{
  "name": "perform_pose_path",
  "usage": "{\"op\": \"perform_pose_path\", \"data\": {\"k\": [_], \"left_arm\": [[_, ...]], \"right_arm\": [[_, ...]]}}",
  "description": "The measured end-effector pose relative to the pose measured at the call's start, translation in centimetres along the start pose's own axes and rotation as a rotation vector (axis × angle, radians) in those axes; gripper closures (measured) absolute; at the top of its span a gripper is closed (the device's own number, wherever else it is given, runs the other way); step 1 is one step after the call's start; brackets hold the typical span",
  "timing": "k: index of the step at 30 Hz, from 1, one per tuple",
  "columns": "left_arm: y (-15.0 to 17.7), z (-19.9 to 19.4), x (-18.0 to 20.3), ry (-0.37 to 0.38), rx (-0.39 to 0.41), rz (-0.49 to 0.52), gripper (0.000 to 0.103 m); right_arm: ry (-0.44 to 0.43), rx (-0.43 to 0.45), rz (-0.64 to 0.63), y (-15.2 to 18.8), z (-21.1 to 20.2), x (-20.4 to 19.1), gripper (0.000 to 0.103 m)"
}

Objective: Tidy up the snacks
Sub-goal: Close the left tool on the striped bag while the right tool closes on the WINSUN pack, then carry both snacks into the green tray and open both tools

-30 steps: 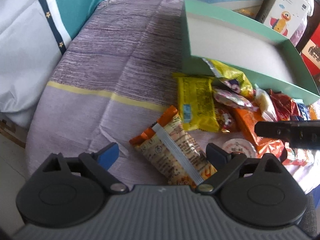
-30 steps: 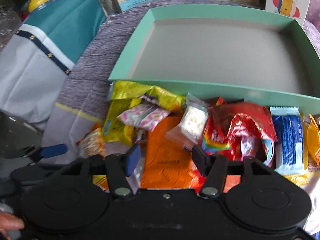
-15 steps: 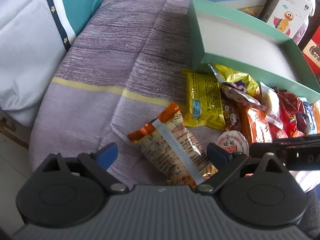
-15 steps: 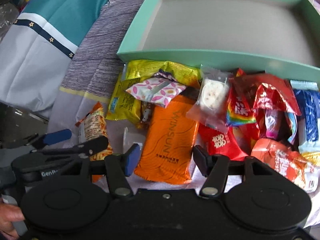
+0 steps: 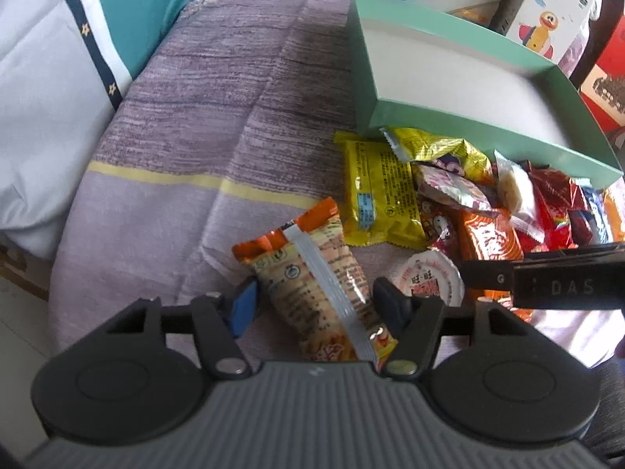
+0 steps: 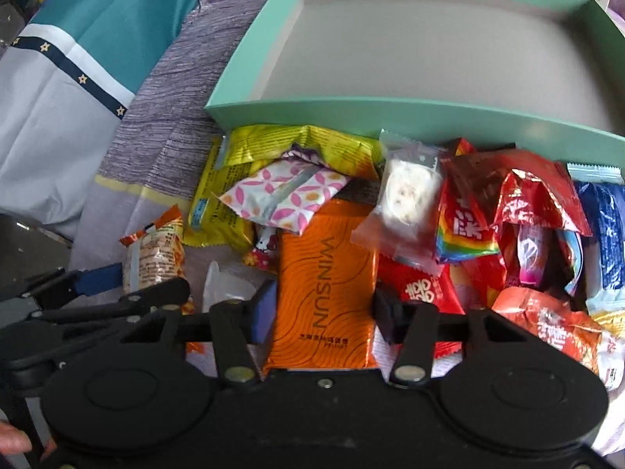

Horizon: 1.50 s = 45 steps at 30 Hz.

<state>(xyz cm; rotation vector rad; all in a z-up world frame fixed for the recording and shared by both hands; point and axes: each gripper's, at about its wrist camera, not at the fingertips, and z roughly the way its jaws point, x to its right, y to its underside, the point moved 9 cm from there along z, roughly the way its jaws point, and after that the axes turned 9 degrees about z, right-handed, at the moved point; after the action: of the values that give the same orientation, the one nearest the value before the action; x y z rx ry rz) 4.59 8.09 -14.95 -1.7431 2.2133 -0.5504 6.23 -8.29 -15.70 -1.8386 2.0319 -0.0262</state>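
Left claw [image 5: 312,301] has just been closing around the noodle pack [image 5: 320,281]; its jaws flank the pack's sides, though whether the pads press yet I cannot tell. That pack lies directly ahead of this claw on the purple cloth [image 5: 187,117], long axis running away from it and tilted slightly left, so the jaws cross its short width. Right claw [image 6: 320,312] has likewise been narrowing, with the orange packet [image 6: 328,285] between its jaws, long axis pointing straight ahead toward the green tray [image 6: 351,113]. Each hand has its own nearest snack. Beyond both packs lies the heap of wrappers, then the tray's near wall, so any lift likely has to clear that wall.
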Motion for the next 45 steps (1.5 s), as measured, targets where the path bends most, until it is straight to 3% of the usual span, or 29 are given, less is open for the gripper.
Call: {"op": "perform_pose_path", "data": {"k": [6, 10, 13, 29, 34, 38, 45], "left_arm": [[0.3, -0.1, -0.7, -0.008, -0.033, -0.032, 0.035], [0.3, -0.3, -0.5, 0.002, -0.024, -0.033, 0.057], [0.1, -1.1, -0.4, -0.026, -0.006, -0.013, 0.064], [-2.9, -6.8, 0.7, 0.019, 0.121, 0.015, 0.067], [-6.2, -7.7, 1.7, 0.062, 0.157, 0.042, 0.067], [-11.1, -7.4, 2.8, 0.061, 0.209, 0.096, 0.067], [-20.8, -2.3, 4.7, 0.07, 0.222, 0.125, 0.067]], "right_arm": [[0.028, 0.019, -0.065, 0.1, 0.4, -0.7, 0.051], [0.006, 0.042, -0.089, 0.3, -0.4, -0.7, 0.054], [-0.025, 0.043, -0.094, 0.8, -1.8, -0.4, 0.054], [-0.163, 0.101, -0.113, 0.3, -9.6, -0.3, 0.054], [-0.151, 0.185, -0.09, -3.1, -11.6, 0.6, 0.054], [-0.123, 0.244, -0.037, -7.6, -11.6, 1.8, 0.054], [-0.073, 0.278, 0.022, -15.5, -8.8, 3.2, 0.053]]}}
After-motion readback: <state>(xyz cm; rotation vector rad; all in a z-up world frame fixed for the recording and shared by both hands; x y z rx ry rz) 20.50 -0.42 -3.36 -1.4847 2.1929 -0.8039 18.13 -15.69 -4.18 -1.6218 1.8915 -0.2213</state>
